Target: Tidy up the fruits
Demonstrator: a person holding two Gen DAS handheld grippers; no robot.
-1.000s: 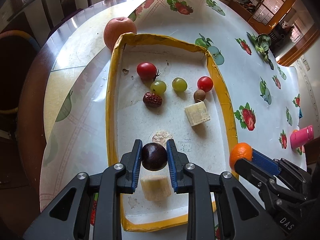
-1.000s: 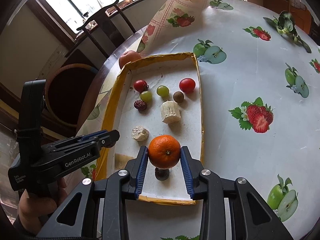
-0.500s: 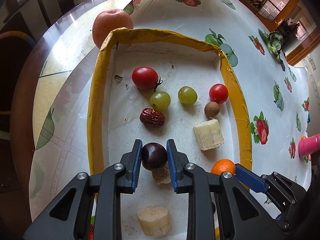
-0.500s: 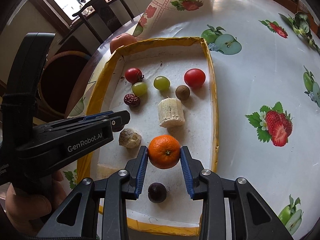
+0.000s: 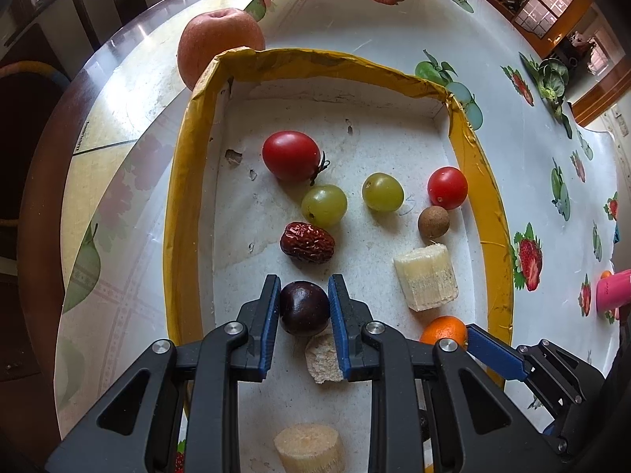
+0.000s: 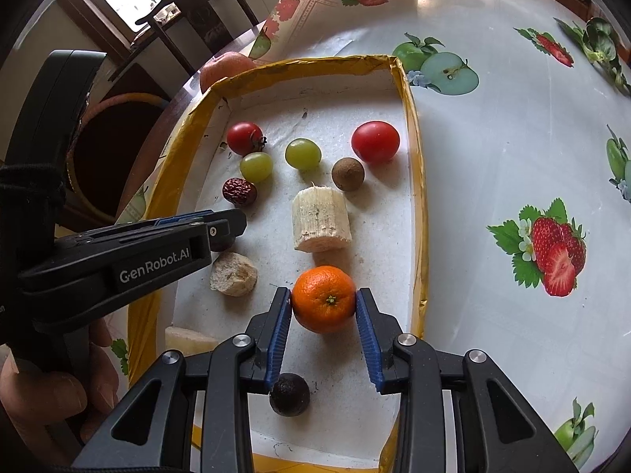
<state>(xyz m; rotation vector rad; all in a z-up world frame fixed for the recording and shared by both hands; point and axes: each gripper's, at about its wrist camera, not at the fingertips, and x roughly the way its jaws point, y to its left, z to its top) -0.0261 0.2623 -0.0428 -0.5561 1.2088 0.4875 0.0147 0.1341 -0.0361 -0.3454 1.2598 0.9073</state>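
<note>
Over the tray, left side: we hold the left gripper (image 5: 304, 308) with its blue pads pressed on either side of a dark plum (image 5: 304, 307).
Right gripper: our right gripper (image 6: 324, 300) clamps a small orange (image 6: 324, 298) between its pads, near the tray's right wall.
Below the plum: a rough beige chunk (image 5: 321, 358) lies on the tray floor, partly hidden by our left gripper's fingers.
Ahead of the plum: a wrinkled red date (image 5: 307, 242) sits just beyond, then a green grape (image 5: 324, 205) and a large red tomato (image 5: 291, 155).
Ahead of the orange: a pale cut cane piece (image 6: 321, 220) lies close in front, with a brown longan (image 6: 347, 174) and a second red tomato (image 6: 375, 141) beyond it.
Middle of the far row: a second green grape (image 6: 302, 153).
Near edge: another dark round fruit (image 6: 289, 394) rests on the floor under our right gripper, and a second pale cut piece (image 5: 309, 448) lies near our left.
Tray: a white tray with a yellow rim (image 5: 185, 181) on a fruit-print tablecloth (image 6: 512, 149).
Outside the tray: an apple (image 5: 219, 45) sits against the far left corner.
</note>
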